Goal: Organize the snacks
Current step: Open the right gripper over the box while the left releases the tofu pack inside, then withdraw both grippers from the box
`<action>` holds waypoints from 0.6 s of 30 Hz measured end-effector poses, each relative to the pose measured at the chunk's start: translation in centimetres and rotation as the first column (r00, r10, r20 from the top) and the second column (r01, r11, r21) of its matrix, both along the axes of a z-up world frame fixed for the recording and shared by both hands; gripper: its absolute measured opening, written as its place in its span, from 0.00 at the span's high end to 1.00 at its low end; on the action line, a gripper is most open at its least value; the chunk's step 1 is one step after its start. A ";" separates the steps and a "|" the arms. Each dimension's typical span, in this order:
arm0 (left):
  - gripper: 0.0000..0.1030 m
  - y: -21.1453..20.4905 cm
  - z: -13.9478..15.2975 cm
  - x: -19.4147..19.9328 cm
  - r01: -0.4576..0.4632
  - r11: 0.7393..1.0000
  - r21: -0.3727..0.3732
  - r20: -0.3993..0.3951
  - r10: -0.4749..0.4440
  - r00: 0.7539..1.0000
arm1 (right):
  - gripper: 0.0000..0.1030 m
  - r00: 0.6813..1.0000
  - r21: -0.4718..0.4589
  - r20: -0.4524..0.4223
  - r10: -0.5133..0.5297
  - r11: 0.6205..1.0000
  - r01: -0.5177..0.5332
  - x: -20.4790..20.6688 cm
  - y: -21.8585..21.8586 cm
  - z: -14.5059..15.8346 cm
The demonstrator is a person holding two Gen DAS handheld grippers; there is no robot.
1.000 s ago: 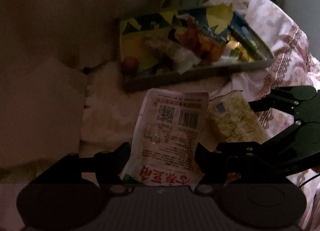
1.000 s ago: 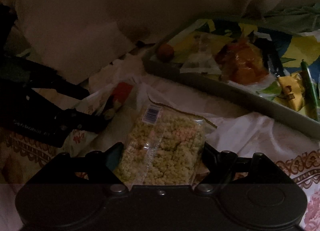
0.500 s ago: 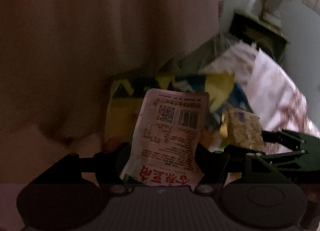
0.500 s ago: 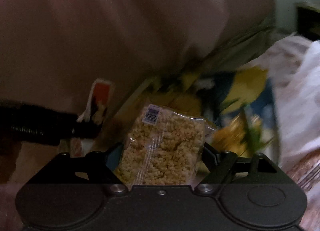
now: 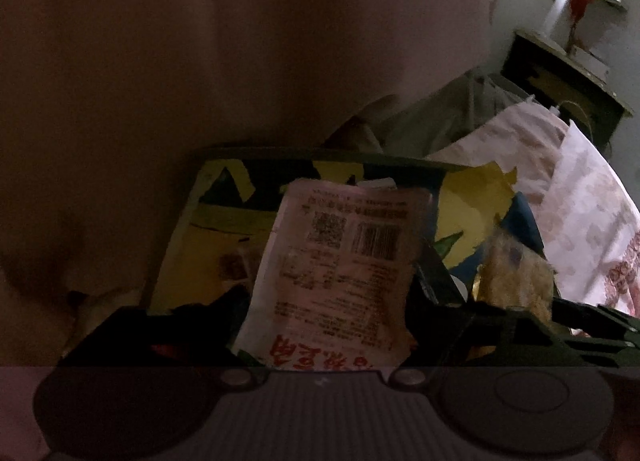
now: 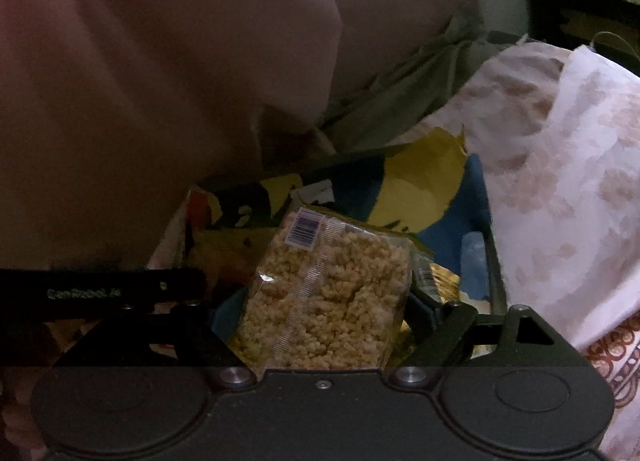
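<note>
Over the tray [image 5: 176, 229], your left gripper [image 5: 328, 325] is opening around the pouch [image 5: 340, 273] and your right gripper [image 6: 320, 325] around the crisp pack [image 6: 328, 301], releasing both inside.

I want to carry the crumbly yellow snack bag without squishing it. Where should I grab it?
Grip the clear bag of yellow puffed-grain crumbs by its two long side edges, near the bottom end, coming from below. It stands upright and flat, barcode end up, so fingers pinch across its width and spare the crumbs.
</note>
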State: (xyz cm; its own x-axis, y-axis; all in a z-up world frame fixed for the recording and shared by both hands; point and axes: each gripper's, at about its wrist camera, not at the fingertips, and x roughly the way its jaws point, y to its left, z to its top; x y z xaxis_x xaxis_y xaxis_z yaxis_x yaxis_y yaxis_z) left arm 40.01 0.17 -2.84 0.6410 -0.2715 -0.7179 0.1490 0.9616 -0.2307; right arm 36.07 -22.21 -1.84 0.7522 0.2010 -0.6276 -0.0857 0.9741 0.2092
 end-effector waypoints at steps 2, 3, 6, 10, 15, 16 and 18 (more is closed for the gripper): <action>0.12 0.4 0.3 -0.2 -0.020 1.000 -0.014 0.006 0.020 1.000 | 0.08 1.000 0.005 0.024 0.001 1.000 -0.001 -0.3 -0.3 0.2; 0.11 0.8 0.4 -0.4 -0.030 0.999 -0.018 0.009 0.031 0.999 | 0.07 0.999 0.007 0.041 0.002 1.000 -0.002 -0.5 -0.4 0.5; 0.08 1.8 1.3 -1.5 -0.055 0.998 -0.033 0.022 0.056 0.998 | 0.04 0.998 0.008 0.062 0.004 1.000 -0.005 -1.2 -0.5 1.3; 0.02 2.9 3.2 -4.2 -0.076 0.997 -0.024 0.105 0.078 0.991 | 0.02 0.996 -0.011 0.089 0.008 1.000 -0.008 -3.5 -0.3 2.4; 0.01 4.1 5.2 -9.2 -0.086 0.996 0.028 0.188 0.080 0.979 | 0.01 0.996 -0.027 0.086 -0.008 1.000 0.010 -7.3 0.4 3.4; 0.00 4.5 5.4 -10.4 -0.095 0.995 0.037 0.189 0.086 0.978 | 0.01 0.997 -0.019 0.078 -0.020 1.000 0.021 -8.1 0.4 3.6; 0.00 5.2 5.7 -12.7 -0.090 0.995 0.049 0.183 0.080 0.980 | 0.01 0.998 -0.010 0.052 -0.044 0.999 0.045 -10.0 0.6 3.8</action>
